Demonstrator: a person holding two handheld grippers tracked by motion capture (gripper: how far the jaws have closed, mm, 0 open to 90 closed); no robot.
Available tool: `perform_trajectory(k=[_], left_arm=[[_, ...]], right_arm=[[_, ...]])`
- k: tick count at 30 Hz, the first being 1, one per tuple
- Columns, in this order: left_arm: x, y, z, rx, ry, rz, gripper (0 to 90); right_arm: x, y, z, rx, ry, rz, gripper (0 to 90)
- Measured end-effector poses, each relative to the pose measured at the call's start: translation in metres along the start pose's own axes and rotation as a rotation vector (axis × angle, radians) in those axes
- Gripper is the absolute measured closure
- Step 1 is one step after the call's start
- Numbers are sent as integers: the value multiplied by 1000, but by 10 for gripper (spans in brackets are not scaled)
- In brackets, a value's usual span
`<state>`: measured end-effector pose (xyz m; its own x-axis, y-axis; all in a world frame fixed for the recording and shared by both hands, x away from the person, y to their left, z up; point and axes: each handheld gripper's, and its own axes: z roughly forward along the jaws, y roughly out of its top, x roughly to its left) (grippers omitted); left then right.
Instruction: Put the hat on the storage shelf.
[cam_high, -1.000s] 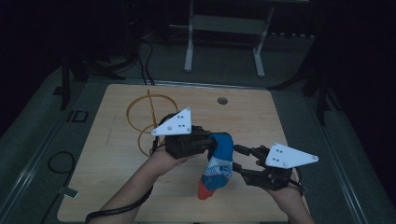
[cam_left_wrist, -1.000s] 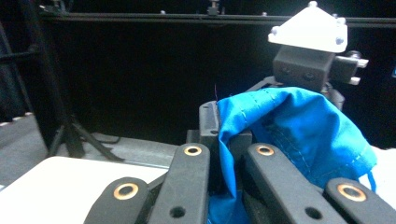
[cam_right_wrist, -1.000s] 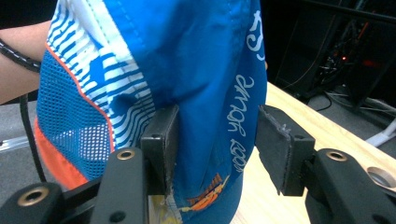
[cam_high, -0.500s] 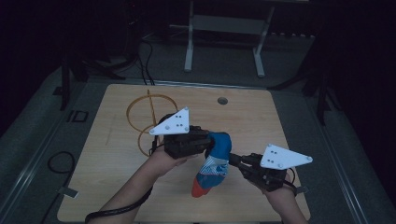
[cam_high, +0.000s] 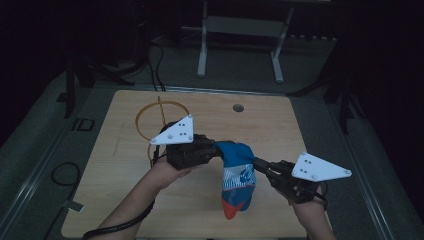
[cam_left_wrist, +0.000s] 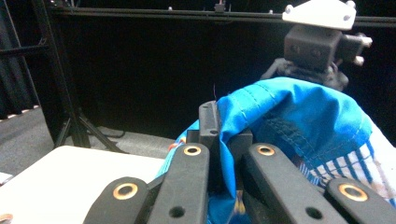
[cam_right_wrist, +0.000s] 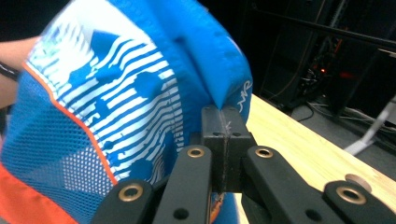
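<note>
A blue, white and orange mesh cloth (cam_high: 236, 178) hangs above the wooden table (cam_high: 300, 130), held up between both grippers. My left gripper (cam_high: 216, 148) is shut on its blue upper edge (cam_left_wrist: 280, 107) from the left. My right gripper (cam_high: 256, 164) is shut on the blue fold (cam_right_wrist: 205, 56) from the right. The striped white panel (cam_right_wrist: 116, 102) and orange trim (cam_right_wrist: 28, 205) droop toward the table's front. In the left gripper view the right gripper (cam_left_wrist: 322, 44) sits behind the cloth.
A thin wooden hoop (cam_high: 161, 120) lies on the table behind my left hand. A round hole (cam_high: 238, 107) is near the table's far edge. A white metal stand (cam_high: 240, 30) rises beyond the table on dark floor.
Both grippers keep their hold on the cloth. The right gripper has shifted slightly toward the front and right, and the cloth hangs a little lower between them.
</note>
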<state>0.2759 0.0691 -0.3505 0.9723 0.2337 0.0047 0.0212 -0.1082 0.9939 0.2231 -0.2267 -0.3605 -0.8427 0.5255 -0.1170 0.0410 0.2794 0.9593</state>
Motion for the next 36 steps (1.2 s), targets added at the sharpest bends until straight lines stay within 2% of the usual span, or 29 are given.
perform_trajectory(k=[2, 7, 8, 11, 14, 15, 17, 21, 24, 25, 27, 32, 34, 35, 36], left_arm=[[-1, 0, -1, 13, 9, 20, 894], [-4, 0, -3, 50, 11, 38, 861], [-4, 0, -4, 53, 11, 39, 835], [-4, -1, -8, 60, 21, 39, 683], [-4, -2, -14, 72, 60, 36, 535], [-4, -1, -17, 76, 75, 34, 512], [-3, -2, -21, 78, 118, 34, 511], [-2, -3, -34, 76, 155, 25, 493], [0, -6, -45, 62, 204, 10, 479], [0, -6, -49, 54, 208, 0, 479], [-1, -9, -57, 52, 219, 4, 467], [-4, -18, -73, 72, 264, 2, 373], [-7, -26, -81, 77, 283, -11, 340], [-8, -30, -84, 67, 297, -15, 303], [-10, -35, -87, 77, 311, -20, 257]], right_arm=[[-3, 2, -3, -6, 1, 1, 900], [-10, 7, -6, -2, 3, 1, 900], [-10, 8, -7, 2, 7, -2, 900], [-11, 10, -7, 8, 20, -5, 900], [-12, 12, -8, 10, 25, -12, 900], [-13, 13, -8, 9, 39, -6, 900], [-13, 14, -9, 12, 25, -14, 900], [-13, 17, -10, 12, 33, -19, 900], [-14, 19, -10, 8, 29, -17, 900], [-15, 19, -10, 4, 33, -10, 900], [-16, 21, -10, 4, 29, -12, 900], [-20, 29, -8, -1, 30, -13, 900], [-21, 33, -6, -6, 31, -16, 900], [-21, 35, -5, -8, 30, -19, 900], [-22, 38, -3, -9, 28, -21, 900]])
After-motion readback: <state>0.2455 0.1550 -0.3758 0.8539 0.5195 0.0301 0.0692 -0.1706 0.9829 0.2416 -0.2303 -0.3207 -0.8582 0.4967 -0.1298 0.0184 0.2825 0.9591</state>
